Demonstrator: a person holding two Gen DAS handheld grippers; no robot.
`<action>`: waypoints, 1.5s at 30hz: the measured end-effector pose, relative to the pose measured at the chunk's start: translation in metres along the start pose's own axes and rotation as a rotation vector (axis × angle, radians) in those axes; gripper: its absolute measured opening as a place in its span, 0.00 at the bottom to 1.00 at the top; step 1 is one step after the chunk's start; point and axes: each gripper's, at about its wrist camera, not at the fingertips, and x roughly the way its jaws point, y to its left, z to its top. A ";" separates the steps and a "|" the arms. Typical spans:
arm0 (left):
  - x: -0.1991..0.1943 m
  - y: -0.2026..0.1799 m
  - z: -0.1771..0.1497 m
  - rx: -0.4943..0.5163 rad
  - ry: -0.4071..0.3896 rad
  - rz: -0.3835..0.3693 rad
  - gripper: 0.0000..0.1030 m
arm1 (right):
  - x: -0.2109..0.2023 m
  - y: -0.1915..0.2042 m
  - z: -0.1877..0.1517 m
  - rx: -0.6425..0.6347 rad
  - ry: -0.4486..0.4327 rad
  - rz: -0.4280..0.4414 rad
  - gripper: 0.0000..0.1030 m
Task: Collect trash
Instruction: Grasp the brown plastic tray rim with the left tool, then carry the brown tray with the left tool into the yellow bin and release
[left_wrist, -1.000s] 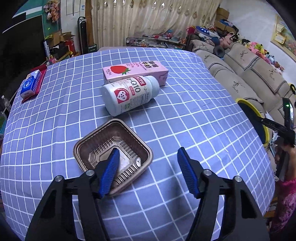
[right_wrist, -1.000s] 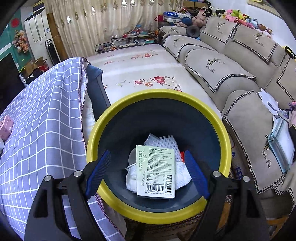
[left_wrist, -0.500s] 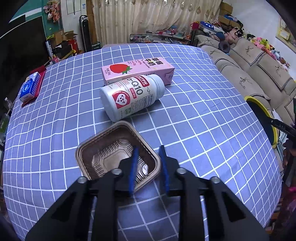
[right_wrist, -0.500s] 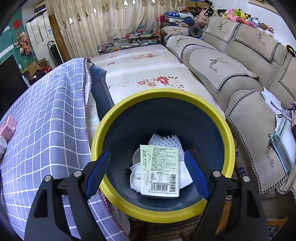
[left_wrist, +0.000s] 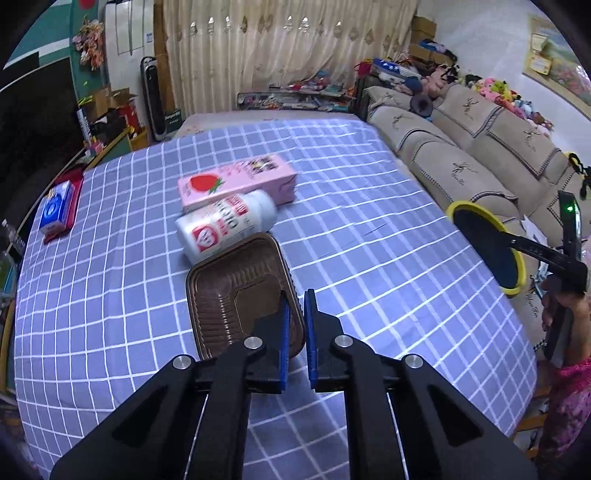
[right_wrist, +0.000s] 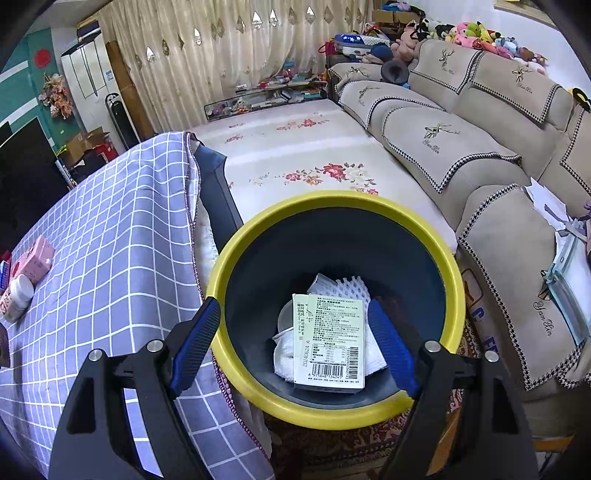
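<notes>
- Two tools were in play: the left tool (left_wrist: 295, 332) had just been closing and pinched the right-hand wall of the brown tray (left_wrist: 236, 291), one pad inside the tray and one outside.
- That tray sat tilted, its far edge touching or hiding the near side of the white bottle (left_wrist: 225, 225); whether its underside was clear of the table (left_wrist: 369, 229) could not be told.
- From the left tool, the bin (left_wrist: 484, 247) lay off to the right, past the table's right edge and below it, so the coming move likely called for a swing to the right across the cloth.
- Nearer to the tray was the left hand; the right tool (right_wrist: 295, 343) hung over the bin with its jaws spread and nothing between the pads.
- Inside the bin (right_wrist: 332, 206) lay a carton (right_wrist: 328, 343) with a barcode and white wrapping under it.
- Left on the table were the bottle on its side and, just behind it and touching or nearly so, a pink carton (left_wrist: 236, 181), both with long axes running left to right, slightly up to the right.
- Pointing steeply down at the table, the left tool gripped only a thin rim, so the tray could twist or slip in transit.
</notes>
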 end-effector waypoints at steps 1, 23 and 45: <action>-0.002 -0.004 0.002 0.008 -0.005 -0.008 0.08 | -0.002 -0.001 0.000 0.001 -0.005 0.000 0.75; 0.051 -0.258 0.086 0.445 -0.007 -0.426 0.08 | -0.078 -0.093 -0.005 0.097 -0.126 -0.130 0.75; 0.073 -0.234 0.089 0.308 0.018 -0.366 0.57 | -0.068 -0.083 -0.014 0.084 -0.075 -0.092 0.76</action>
